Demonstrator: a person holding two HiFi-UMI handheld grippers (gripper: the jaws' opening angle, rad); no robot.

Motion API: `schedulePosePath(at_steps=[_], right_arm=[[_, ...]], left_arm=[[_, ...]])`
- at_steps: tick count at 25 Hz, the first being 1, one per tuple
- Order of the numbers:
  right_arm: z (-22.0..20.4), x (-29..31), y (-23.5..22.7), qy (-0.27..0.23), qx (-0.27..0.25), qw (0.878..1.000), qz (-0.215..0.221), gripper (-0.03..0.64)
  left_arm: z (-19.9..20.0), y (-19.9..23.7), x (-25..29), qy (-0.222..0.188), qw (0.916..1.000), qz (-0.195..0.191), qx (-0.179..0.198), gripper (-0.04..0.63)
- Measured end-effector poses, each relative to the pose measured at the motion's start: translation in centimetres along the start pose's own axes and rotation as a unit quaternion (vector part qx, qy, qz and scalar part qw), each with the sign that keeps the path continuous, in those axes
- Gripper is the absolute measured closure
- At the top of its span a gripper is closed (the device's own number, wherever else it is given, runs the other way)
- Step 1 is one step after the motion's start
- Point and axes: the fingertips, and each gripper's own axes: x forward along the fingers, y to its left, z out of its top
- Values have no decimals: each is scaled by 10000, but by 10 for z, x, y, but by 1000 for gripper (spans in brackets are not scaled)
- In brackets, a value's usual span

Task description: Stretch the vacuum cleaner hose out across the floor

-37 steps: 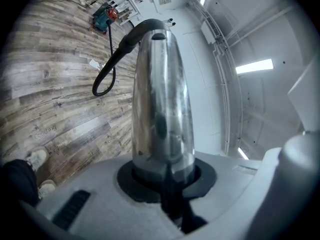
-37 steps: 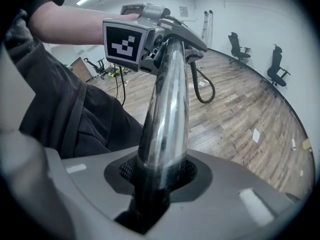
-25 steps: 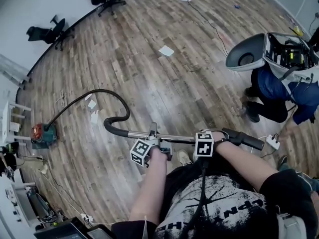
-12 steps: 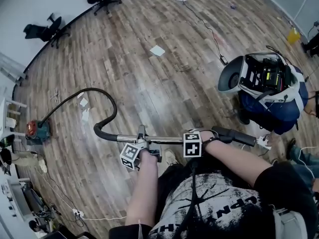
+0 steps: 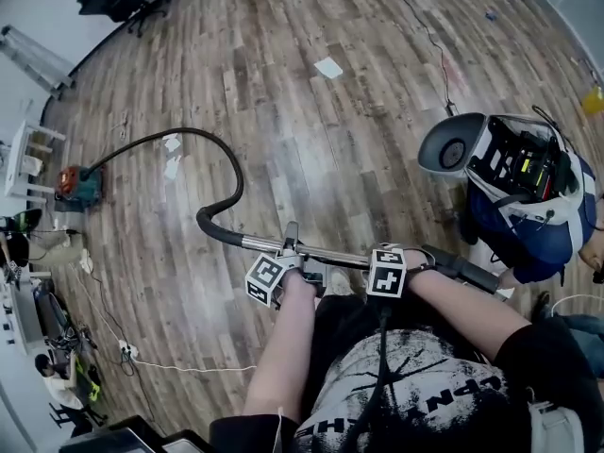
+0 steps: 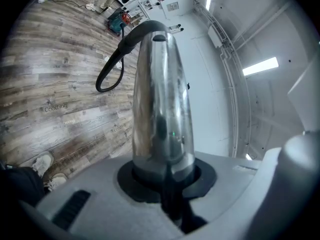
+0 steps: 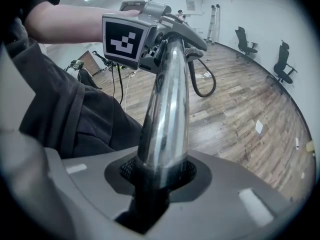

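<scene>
A red and teal vacuum cleaner (image 5: pixel 75 185) stands on the wood floor at the left. Its black hose (image 5: pixel 231 173) arcs up and over to a curved cuff (image 5: pixel 212 226), which joins a shiny metal wand (image 5: pixel 335 255) held level in front of me. My left gripper (image 5: pixel 288 262) is shut on the wand near the cuff. My right gripper (image 5: pixel 401 262) is shut on it further right, next to the black handle end (image 5: pixel 462 267). In the left gripper view the wand (image 6: pixel 160 104) rises from my left gripper (image 6: pixel 162 176) towards the hose (image 6: pixel 112 69). The right gripper view shows the wand (image 7: pixel 167 104) in my right gripper (image 7: pixel 155 176).
A person in blue (image 5: pixel 519 206) crouches at the right with a white and black device (image 5: pixel 472 144). Paper sheets (image 5: pixel 328 67) and cables (image 5: pixel 429 36) lie on the floor. Office chairs (image 5: pixel 118 3) stand at the far wall, white shelving (image 5: pixel 28 163) at the left.
Both grippers keep their hold on the wand. The head view has swung, so the vacuum cleaner and hose sit higher in the picture. The person in blue has shifted at the right.
</scene>
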Motion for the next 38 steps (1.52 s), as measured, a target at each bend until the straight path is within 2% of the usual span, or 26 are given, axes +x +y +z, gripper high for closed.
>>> schedulePosePath(at_steps=[7,12,20,30,38], right_arm=[[-6,23,29,84,95,9999,-107,499],[2,25,39,155,175,9995,-188,499],[-7,39,78,252,516,9978,-342,499],[-10,36,95,174,589,9975,-351,499],[-44,32,120,-23,723,9966,-381,499]], left_arm=[[-10,27,-20,274,9995,-133,-20,543],[-7,29,-28,486,9985,-233,-57,543],[-26,50,-50,823,9961,-308,-77,543],[-33,48,-63,849,9960,-288,-12,543],[-76,46,-78,952,9949,-263,204,543]])
